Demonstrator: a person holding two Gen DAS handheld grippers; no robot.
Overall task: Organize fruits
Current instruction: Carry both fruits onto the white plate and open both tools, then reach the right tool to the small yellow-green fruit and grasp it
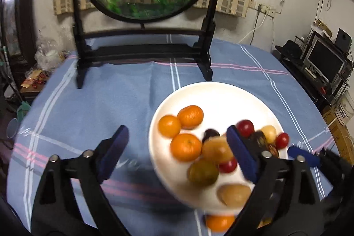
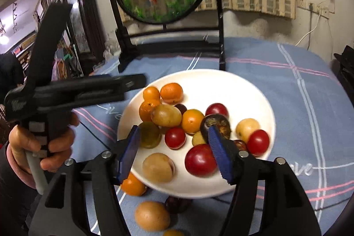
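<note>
A white plate [image 1: 216,92] on the blue checked cloth holds three oranges [image 1: 190,116], red fruits [image 1: 245,127], tan fruits [image 1: 234,195] and a green-brown one [image 1: 202,171]. My left gripper [image 1: 177,152] hangs open and wide over the plate's left rim. A blurred tan fruit [image 1: 218,149] lies loose by its right pad. My right gripper [image 2: 174,154] is open above the plate's near side [image 2: 199,189], with a small red fruit [image 2: 174,137] showing between the pads, untouched. A dark wrinkled fruit [image 2: 215,125] lies behind its right pad.
An orange [image 2: 132,186], a tan fruit [image 2: 151,216] and a dark fruit [image 2: 177,204] lie on the cloth in front of the plate. A round goldfish screen on a black stand [image 1: 143,52] stands behind it. A person's hand [image 2: 44,145] grips the left tool.
</note>
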